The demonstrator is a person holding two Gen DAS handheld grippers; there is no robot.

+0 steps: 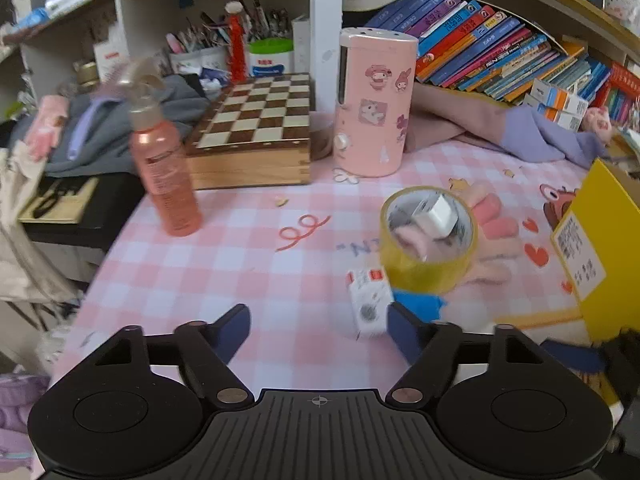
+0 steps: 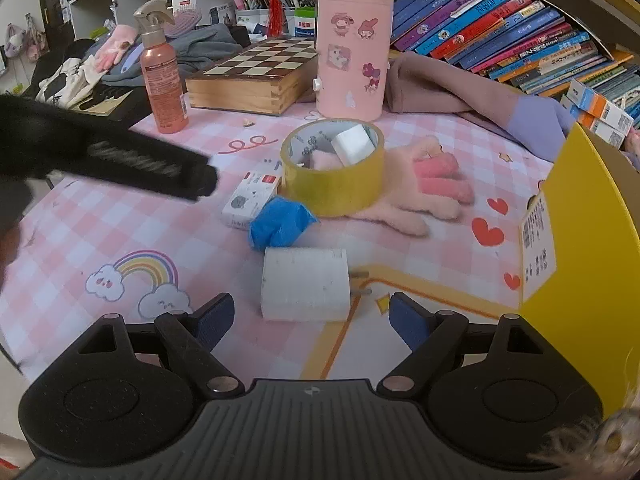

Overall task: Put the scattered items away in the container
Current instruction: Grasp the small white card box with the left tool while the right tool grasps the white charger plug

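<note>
Nothing is seen to have been tidied yet: the inside of the yellow box [image 2: 576, 240], taken to be the container, is not shown, and the loose things are all seen lying on the table [image 2: 168, 216].

In the right wrist view, a white charger [image 2: 305, 284] lies at the centre, just ahead of the right tool [image 2: 311, 314], whose jaws stand open with nothing between them. At 12 o'clock from the charger lies a crumpled blue wrapper [image 2: 280, 222], touching a small white carton [image 2: 250, 198] at its 10 o'clock. Beyond them a roll of yellow tape [image 2: 334, 184] rests on a pink glove [image 2: 416, 196], with a white block [image 2: 354, 145] inside the ring. The yellow box stands at 3 o'clock.

In the left wrist view, the left tool [image 1: 318, 330] is open and empty, with the carton just beside its right finger [image 1: 404, 334]; a grasp of it is judged to be next.

The table is covered with a pink checked cloth printed with a rainbow and hearts. Toward 12 o'clock stand a pink canister [image 2: 352, 52], a chessboard box [image 2: 256, 76] and a spray bottle [image 2: 162, 76]. Behind are shelves of leaning books [image 2: 500, 24] and clothing in heaps.
</note>
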